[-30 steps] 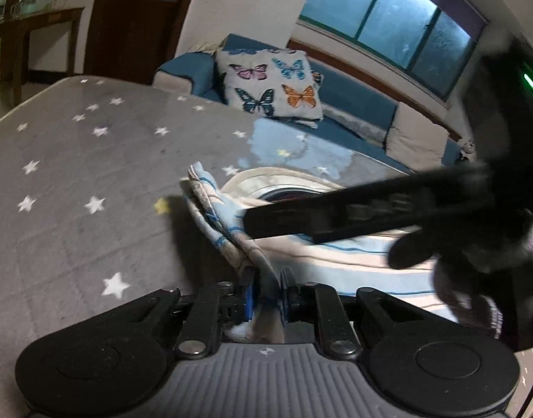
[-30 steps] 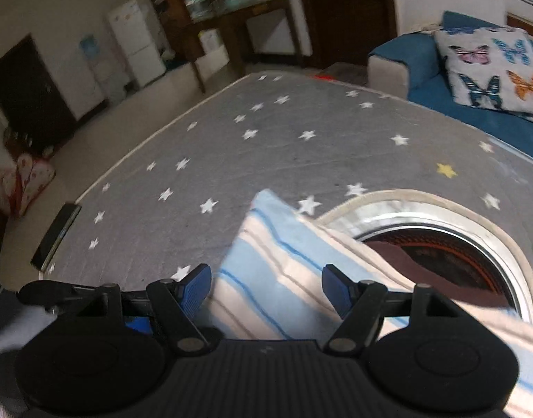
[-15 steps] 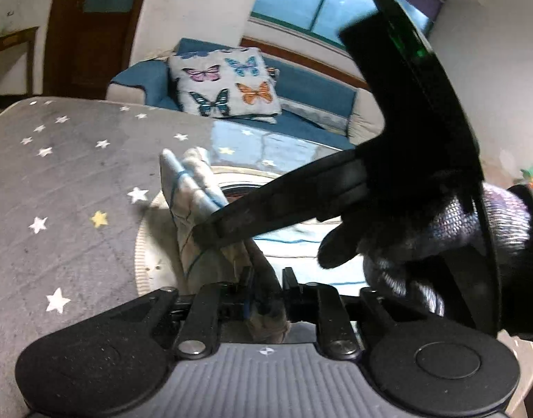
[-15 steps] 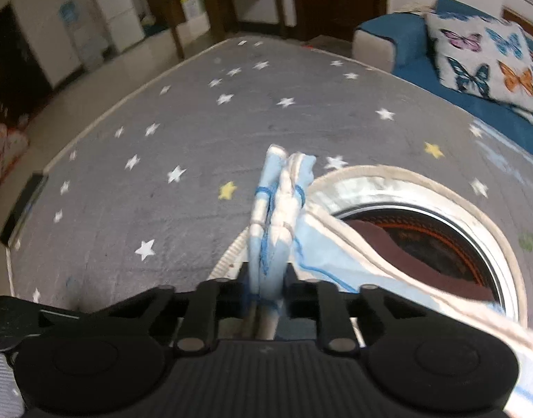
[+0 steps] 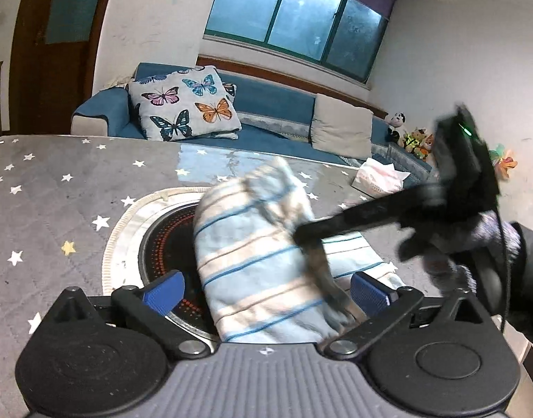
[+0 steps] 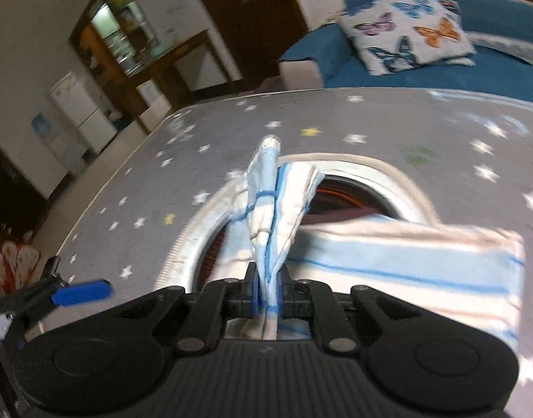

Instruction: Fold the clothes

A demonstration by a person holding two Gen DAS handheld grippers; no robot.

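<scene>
Garment: a blue-and-white striped cloth [image 5: 256,261] lies bunched on the star-print grey cover [image 5: 57,188], draped across the round dark inset [image 5: 162,244] in the middle of it

Left gripper [image 5: 266,287]: its jaws are opening and stand wide, blue pads clear on either side of the cloth; a second ago they were pinched on a fold of it, so this hand has just let go

Right gripper [image 6: 269,294]: clamped tight on a gathered edge of the cloth, which stands up in a ridge between the pads; a second ago these jaws were spread over the fabric, so the hold has passed from left to right

Right gripper seen from the left: it reaches in from the right side, its tip at the cloth, a gloved hand [image 5: 475,244] behind it

Meaning for the task: judged from this, a handover of the edge is done and the right hand alone now controls the cloth, probably to carry the edge over for a fold

Progress: the cloth is rumpled, not yet a flat neat fold

Risk: one pinched point may let the loose layers slide or twist as the edge is carried
</scene>
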